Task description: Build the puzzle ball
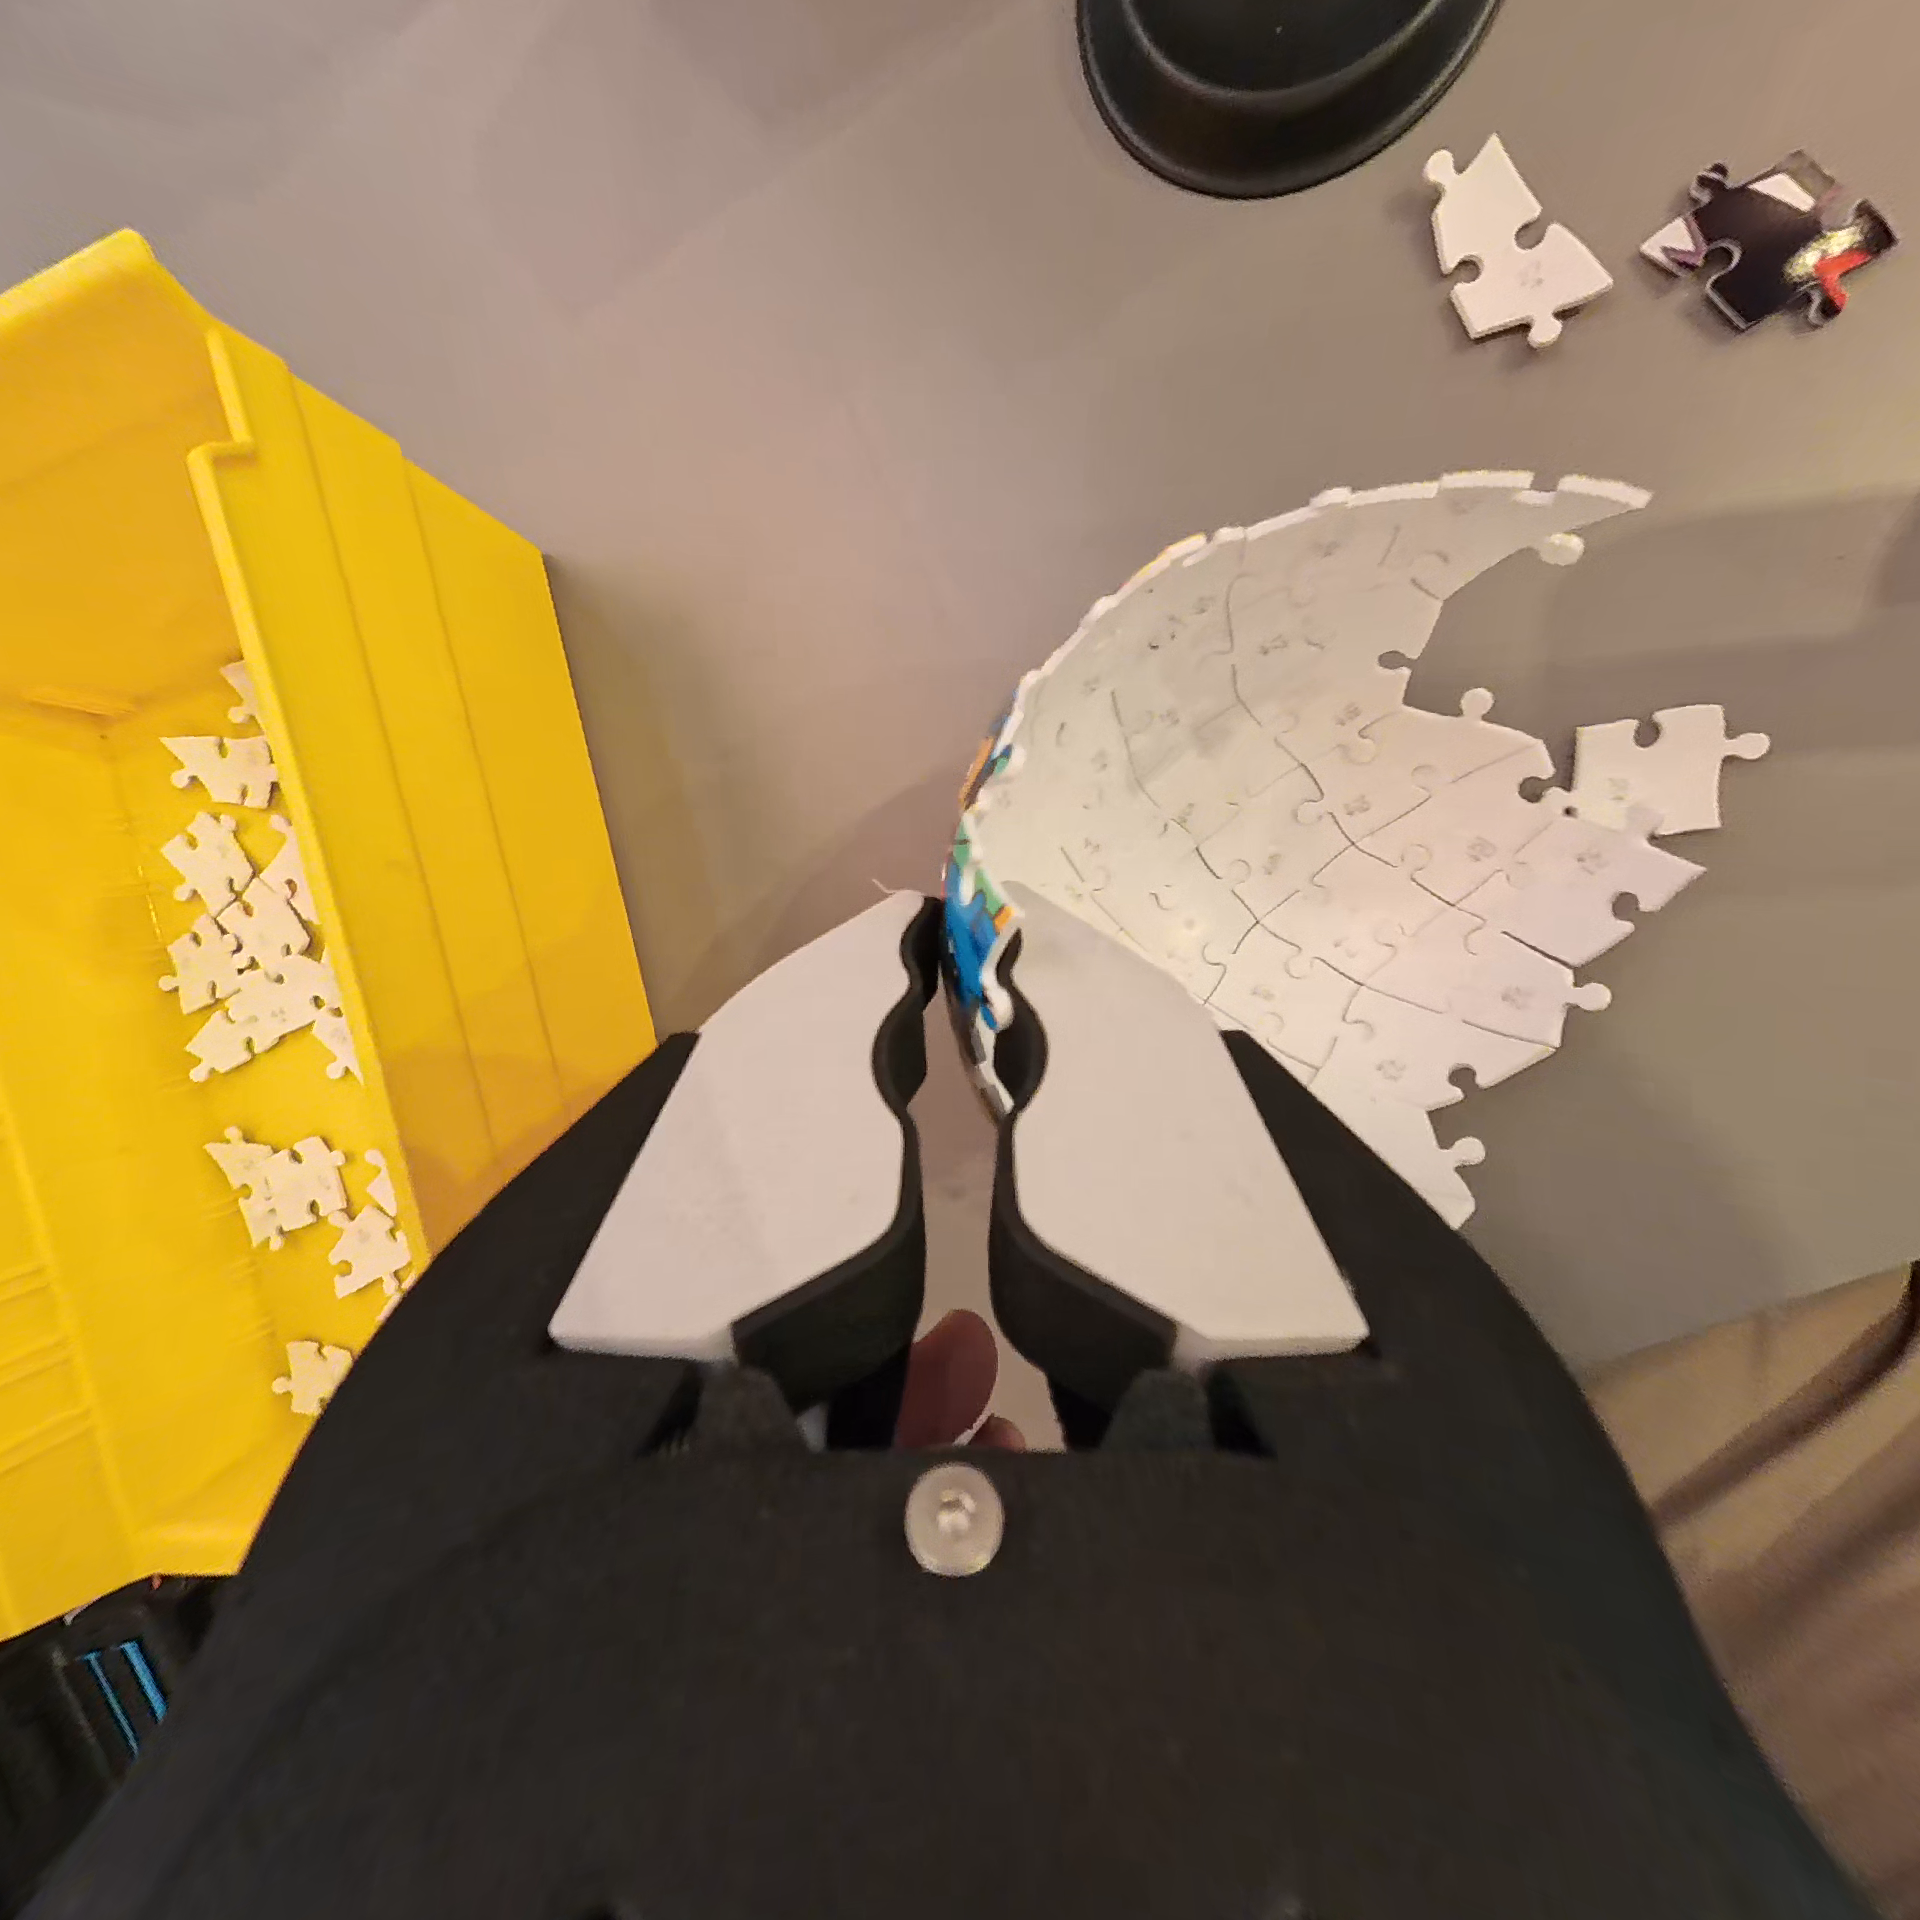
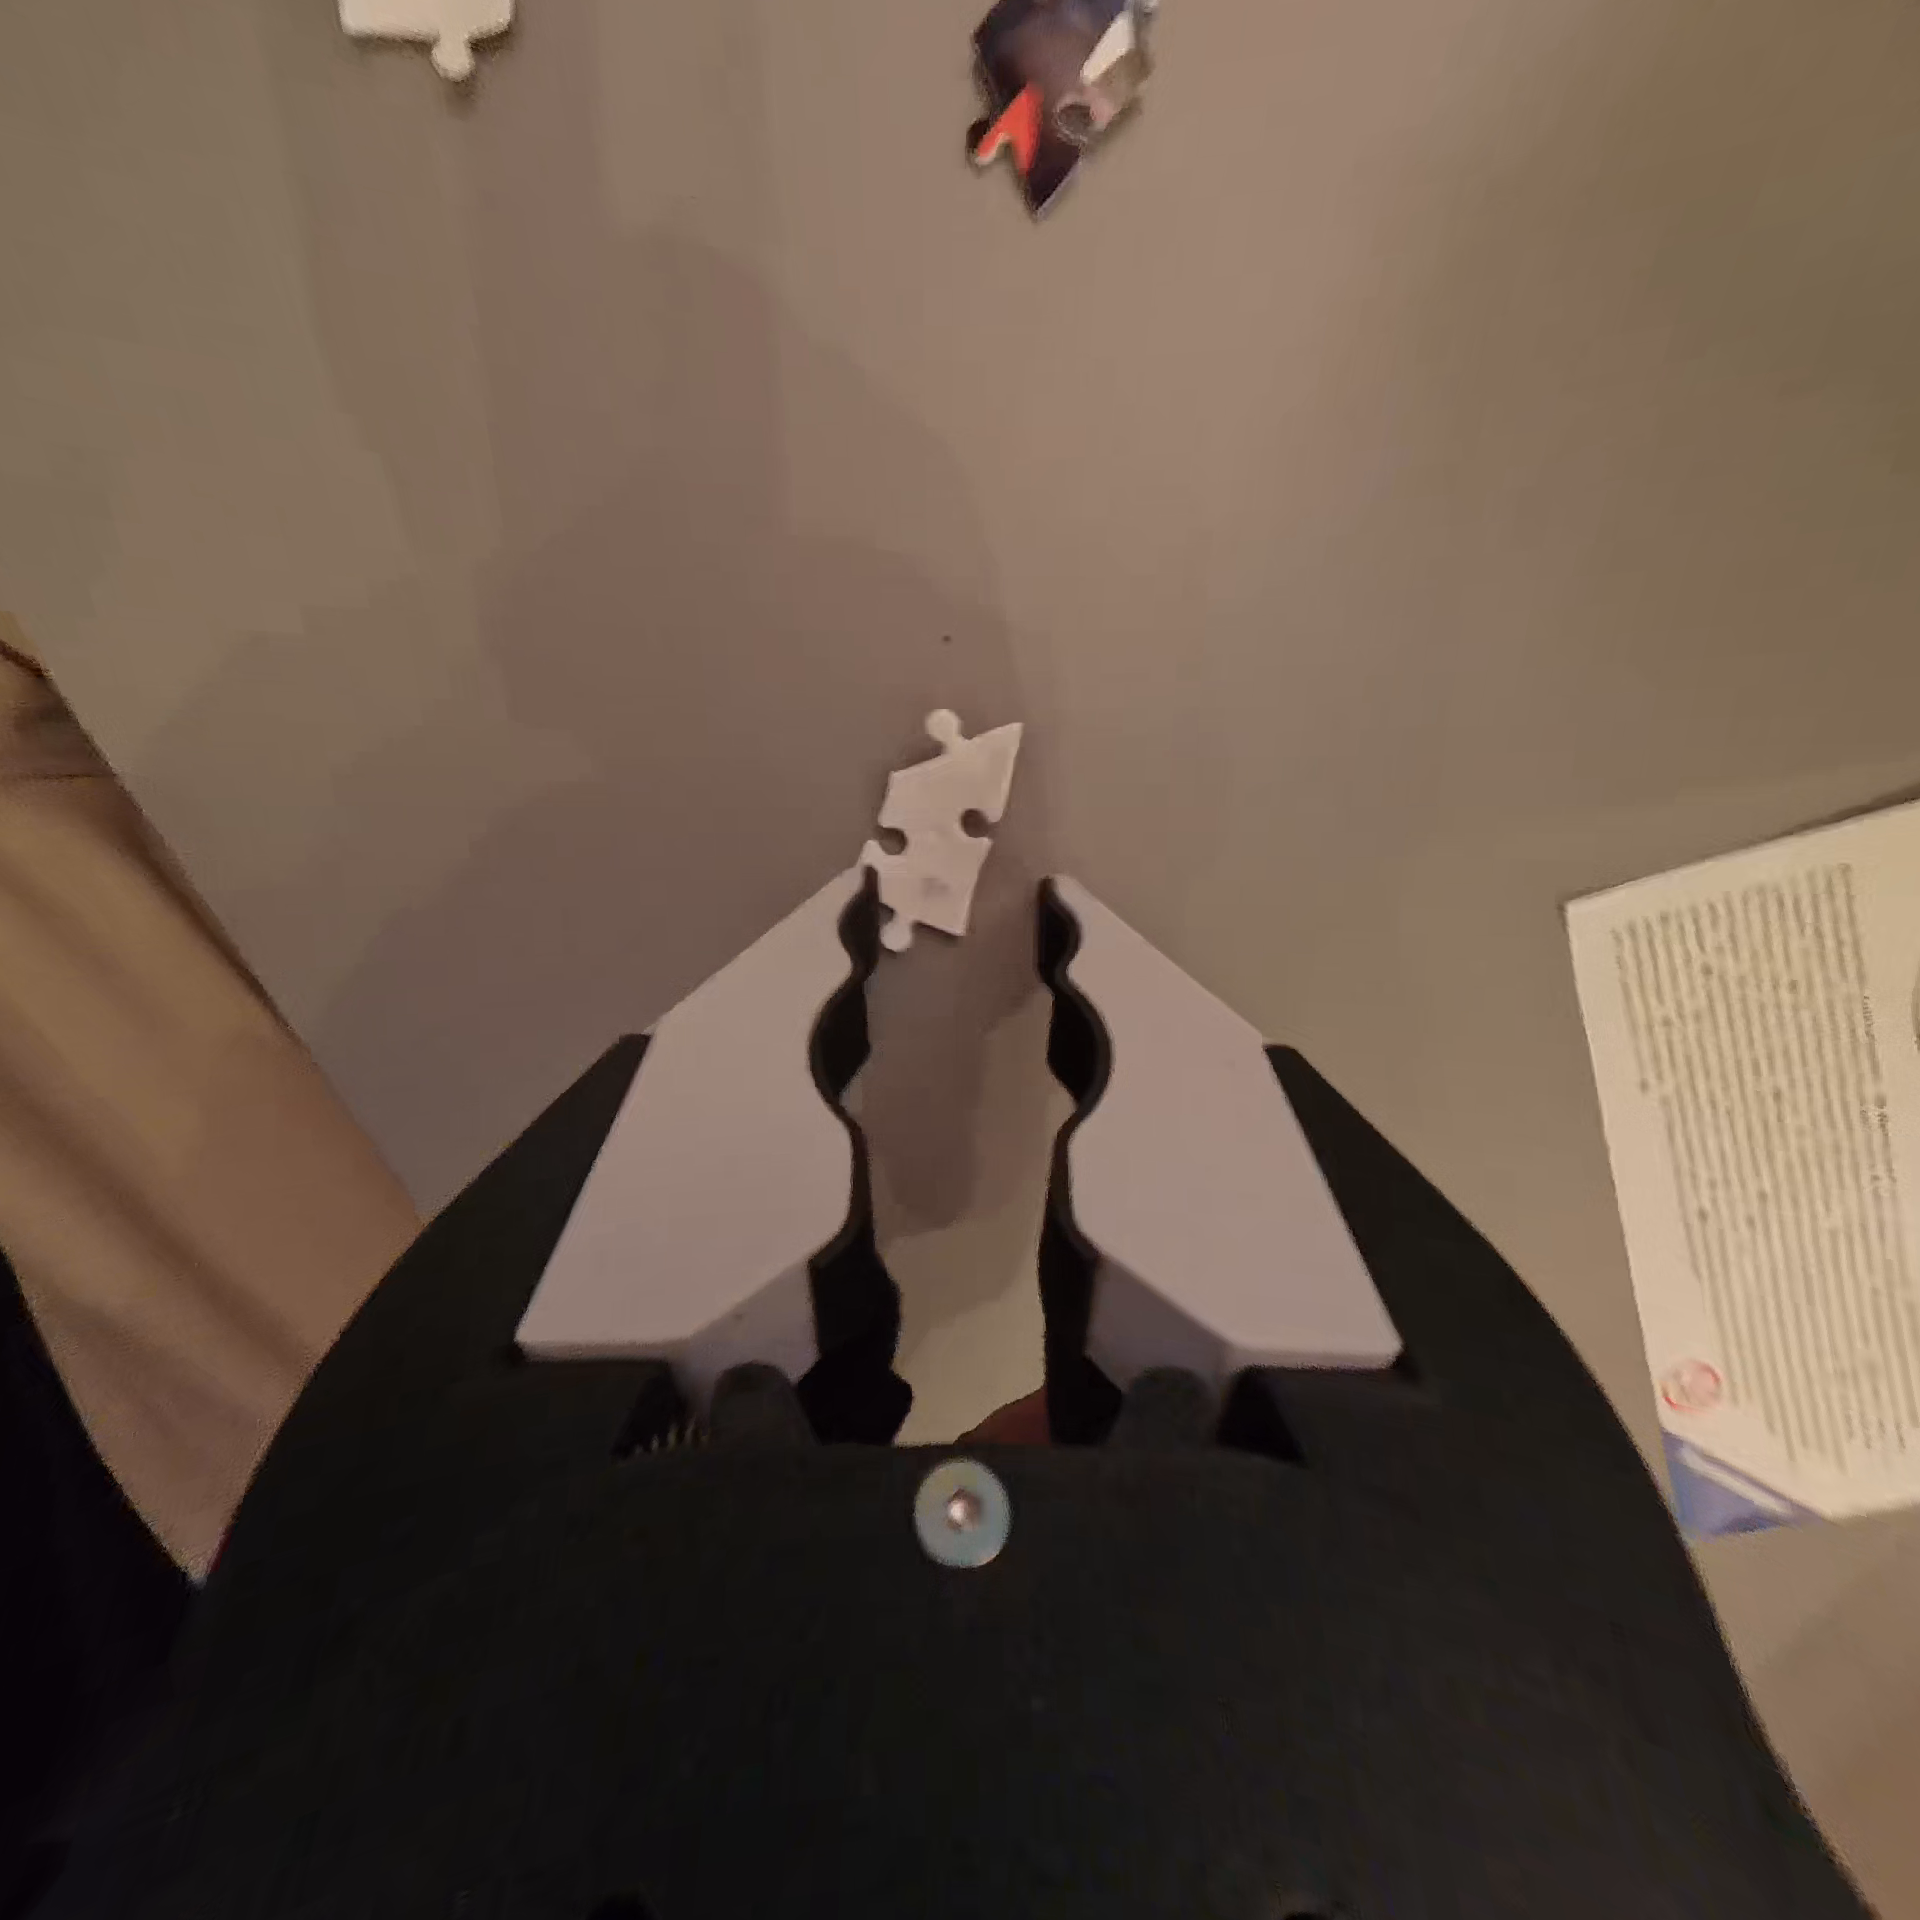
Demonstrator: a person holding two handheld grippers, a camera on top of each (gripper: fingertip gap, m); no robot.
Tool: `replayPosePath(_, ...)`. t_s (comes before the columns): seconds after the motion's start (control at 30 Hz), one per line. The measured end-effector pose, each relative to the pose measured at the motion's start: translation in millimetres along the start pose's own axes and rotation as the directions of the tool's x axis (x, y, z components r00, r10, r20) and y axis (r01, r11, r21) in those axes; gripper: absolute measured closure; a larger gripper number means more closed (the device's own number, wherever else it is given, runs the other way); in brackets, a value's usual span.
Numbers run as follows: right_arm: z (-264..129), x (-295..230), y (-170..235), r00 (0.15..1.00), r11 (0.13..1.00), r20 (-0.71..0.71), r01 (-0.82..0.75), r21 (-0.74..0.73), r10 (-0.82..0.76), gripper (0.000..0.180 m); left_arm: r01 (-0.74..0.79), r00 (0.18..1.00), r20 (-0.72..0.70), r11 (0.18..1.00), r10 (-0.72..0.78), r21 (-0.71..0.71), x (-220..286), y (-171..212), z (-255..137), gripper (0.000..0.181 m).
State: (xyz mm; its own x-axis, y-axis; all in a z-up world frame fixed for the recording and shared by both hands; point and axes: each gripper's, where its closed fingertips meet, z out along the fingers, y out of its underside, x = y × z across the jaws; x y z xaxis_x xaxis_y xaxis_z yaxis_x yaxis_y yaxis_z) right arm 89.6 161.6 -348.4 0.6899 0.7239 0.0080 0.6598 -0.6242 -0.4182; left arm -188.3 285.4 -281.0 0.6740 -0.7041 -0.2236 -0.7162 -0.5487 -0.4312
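Note:
The partly built puzzle ball (image 1: pixel 1340 831) is a curved white shell of joined pieces, inner side up, with a coloured printed outer face at its near edge. My left gripper (image 1: pixel 971 935) is shut on that near edge and holds the shell over the grey table (image 1: pixel 779 416). My right gripper (image 2: pixel 956 888) is open. A single white puzzle piece (image 2: pixel 940 831) sits just ahead of its fingertips, its lower tab against the left fingertip (image 2: pixel 857 904); I cannot tell if it rests on the table or is in the air.
A yellow bin (image 1: pixel 343 644) at the left holds several loose white pieces (image 1: pixel 249 935). A black round object (image 1: pixel 1278 94) is at the far edge. White joined pieces (image 1: pixel 1512 249) and dark printed pieces (image 1: pixel 1777 249) lie beyond. A printed leaflet (image 2: pixel 1766 1143) lies at the right. Spacing between my two grippers at the tips: around 30 cm.

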Motion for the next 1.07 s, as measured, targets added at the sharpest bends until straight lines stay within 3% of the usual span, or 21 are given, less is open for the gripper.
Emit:
replayPosePath(0.27, 8, -23, -15, 0.972, 0.974, 0.077, 0.225, -0.009, -0.224, 0.159, -0.043, 0.999, -0.012, 0.999, 0.043, -0.002, 4, -1, -1, 0.173)
replayPosePath(0.47, 13, -34, -29, 0.86, 0.862, 0.111, 0.505, -0.037, -0.498, 0.16, -0.09, 0.995, -0.04, 0.996, 0.089, -0.025, 10, -1, -4, 0.173)
replayPosePath(0.63, 24, -44, -53, 0.811, 0.818, 0.133, 0.576, -0.004, -0.57, 0.167, -0.092, 0.994, -0.069, 0.995, 0.089, -0.038, 14, 0, -5, 0.167)
replayPosePath(0.83, 17, -38, -60, 0.852, 0.857, 0.096, 0.514, 0.03, -0.514, 0.159, -0.097, 0.987, -0.127, 0.995, 0.094, -0.018, 19, -4, -10, 0.153)
replayPosePath(1.07, 4, -34, -47, 0.97, 0.973, 0.084, 0.225, 0.059, -0.229, 0.151, -0.187, 0.973, -0.14, 0.982, 0.182, -0.022, 14, -6, -13, 0.138)
